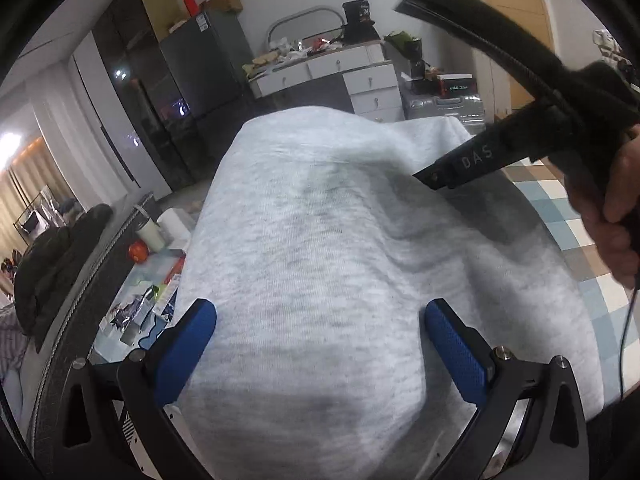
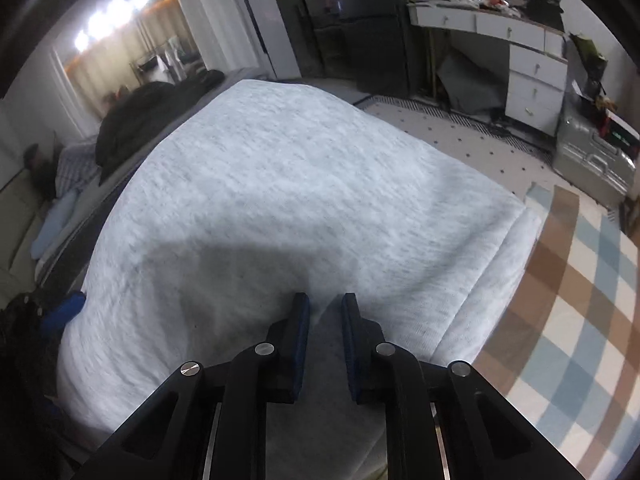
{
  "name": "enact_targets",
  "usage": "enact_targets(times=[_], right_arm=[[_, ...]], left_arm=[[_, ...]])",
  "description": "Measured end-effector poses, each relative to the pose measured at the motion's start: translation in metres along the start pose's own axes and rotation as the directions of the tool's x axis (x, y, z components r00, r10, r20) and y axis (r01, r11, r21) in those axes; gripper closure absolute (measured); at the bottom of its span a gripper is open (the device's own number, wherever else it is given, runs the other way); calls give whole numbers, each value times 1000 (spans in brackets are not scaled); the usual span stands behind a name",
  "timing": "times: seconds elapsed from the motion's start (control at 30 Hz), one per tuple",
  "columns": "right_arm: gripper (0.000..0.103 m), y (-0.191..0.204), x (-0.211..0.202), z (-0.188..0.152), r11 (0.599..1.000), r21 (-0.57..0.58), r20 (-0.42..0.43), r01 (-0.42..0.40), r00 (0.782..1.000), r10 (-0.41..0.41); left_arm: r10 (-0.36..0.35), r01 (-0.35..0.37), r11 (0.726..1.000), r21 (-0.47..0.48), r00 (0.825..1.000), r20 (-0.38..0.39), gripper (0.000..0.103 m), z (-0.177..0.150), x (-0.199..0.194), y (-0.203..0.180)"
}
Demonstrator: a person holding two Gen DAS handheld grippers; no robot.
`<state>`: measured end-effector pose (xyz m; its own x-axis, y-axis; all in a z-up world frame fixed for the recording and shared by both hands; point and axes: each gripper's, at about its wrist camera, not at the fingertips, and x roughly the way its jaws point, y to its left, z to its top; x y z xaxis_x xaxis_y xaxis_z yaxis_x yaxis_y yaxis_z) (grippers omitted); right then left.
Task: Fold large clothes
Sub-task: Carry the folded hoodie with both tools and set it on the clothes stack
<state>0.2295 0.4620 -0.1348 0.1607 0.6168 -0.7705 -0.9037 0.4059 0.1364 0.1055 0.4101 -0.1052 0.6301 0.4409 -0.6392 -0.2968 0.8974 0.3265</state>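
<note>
Black tool (image 2: 325, 312) frames, blue textured pads (image 1: 454, 346), silver screws, "DAS" lettering.

One grey garment (image 1: 320, 240), two tools, one checked rug (image 2: 568, 300)

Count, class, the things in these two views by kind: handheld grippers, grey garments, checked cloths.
grippers: 2 (left gripper, right gripper)
grey garment: 1
checked cloth: 1
total: 4

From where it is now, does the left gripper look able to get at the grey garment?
Probably yes: the left gripper is wide open directly over the grey garment, with nothing in between.
</note>
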Motion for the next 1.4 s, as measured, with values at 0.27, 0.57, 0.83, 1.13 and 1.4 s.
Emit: enact_targets(times=[0.27,0.57,0.83,1.13,1.4], right_arm=[[84,3,-21,54,1000,-6,89,27,996,-27],[85,20,42,62,979,-78,-30,187,981,-189],[83,24,-71,-21,996,-78,184,-30,982,44],[83,58,-25,-128,993,-95,174,63,984,-46],[79,54,-53,-133,999,-39,252,3,968,7]], left_arm=[[-5,5,1000,18,1000,-6,2,-2,-5,-3],[-64,66,996,58,997,-43,2,3,-11,-2],[-189,182,976,123,981,49,4,67,-69,70],[-236,268,963,31,891,-387,0,118,88,32],[-269,239,963,-125,890,-367,0,117,94,34]])
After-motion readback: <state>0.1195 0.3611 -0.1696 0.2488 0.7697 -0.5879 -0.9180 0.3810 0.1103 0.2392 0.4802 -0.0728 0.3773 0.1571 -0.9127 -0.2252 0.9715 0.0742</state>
